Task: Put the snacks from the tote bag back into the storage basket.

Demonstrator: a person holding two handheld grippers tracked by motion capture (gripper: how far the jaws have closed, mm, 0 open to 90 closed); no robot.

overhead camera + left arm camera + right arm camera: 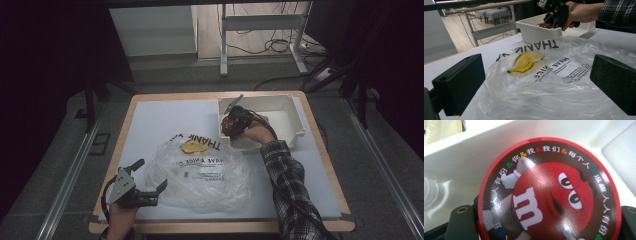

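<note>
The right claw (231,124), pinching a round red candy tin (549,192) in the white bin (295,122), sits far-right of the plastic bag (200,172); the left claw (150,180) stands spread.

White table (155,120); grey floor (60,150)

Probably a lab: padded test table (165,120), floor rails (65,185), loose cables (260,47).
</note>
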